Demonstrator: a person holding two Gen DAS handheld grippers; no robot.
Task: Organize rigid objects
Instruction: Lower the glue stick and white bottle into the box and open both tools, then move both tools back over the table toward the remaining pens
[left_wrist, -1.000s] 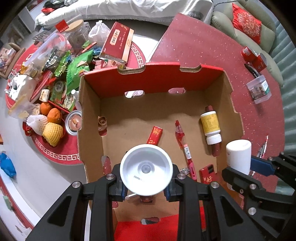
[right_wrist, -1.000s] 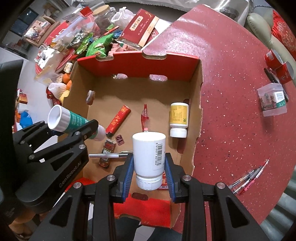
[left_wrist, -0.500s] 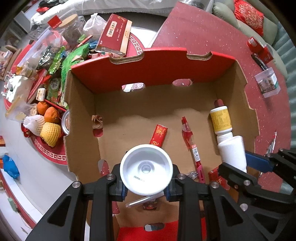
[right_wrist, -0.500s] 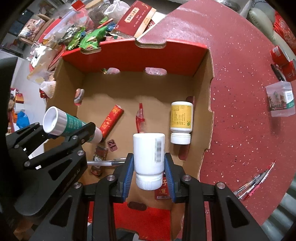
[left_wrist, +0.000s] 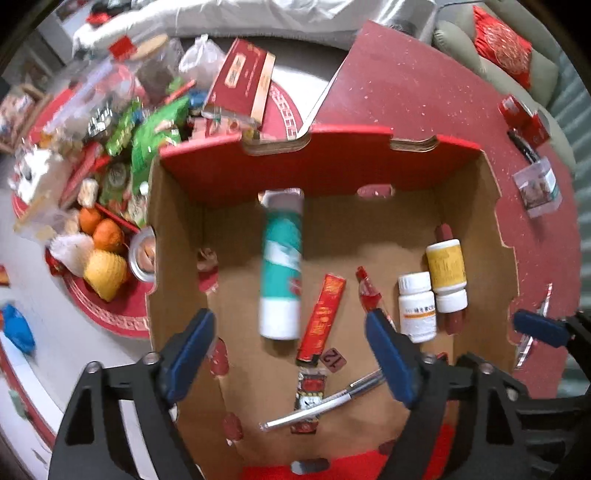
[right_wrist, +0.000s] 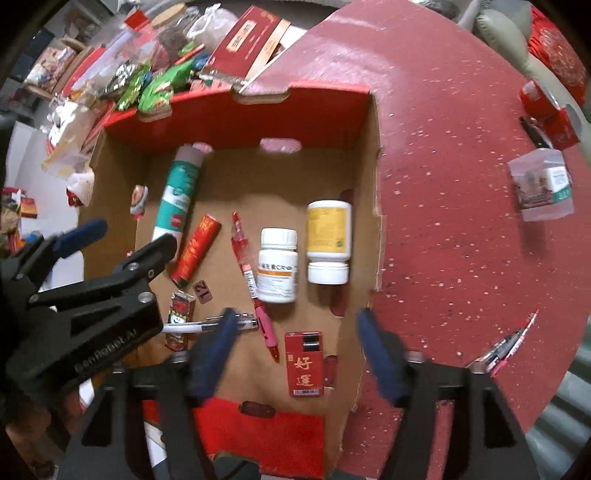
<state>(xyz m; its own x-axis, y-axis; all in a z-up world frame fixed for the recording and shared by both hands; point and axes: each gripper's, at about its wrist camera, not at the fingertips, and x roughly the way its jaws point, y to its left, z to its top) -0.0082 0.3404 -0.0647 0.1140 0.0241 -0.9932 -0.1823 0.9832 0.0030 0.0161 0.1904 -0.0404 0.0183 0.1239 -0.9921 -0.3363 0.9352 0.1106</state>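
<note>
A cardboard box with red walls sits on the red table. In it lie a teal and white tube, a white pill bottle, a yellow-labelled bottle, a red pen, a red stick pack, a silver pen and a red card box. My left gripper is open and empty above the box. My right gripper is open and empty over the box's near right side.
Snack packets, oranges and a red gift box crowd the table left of the box. A clear plastic box, red packs and pens lie on the red table to the right.
Both grippers opened. The teal tube dropped from the left gripper and the white bottle from the right gripper; both now lie on the box floor.
</note>
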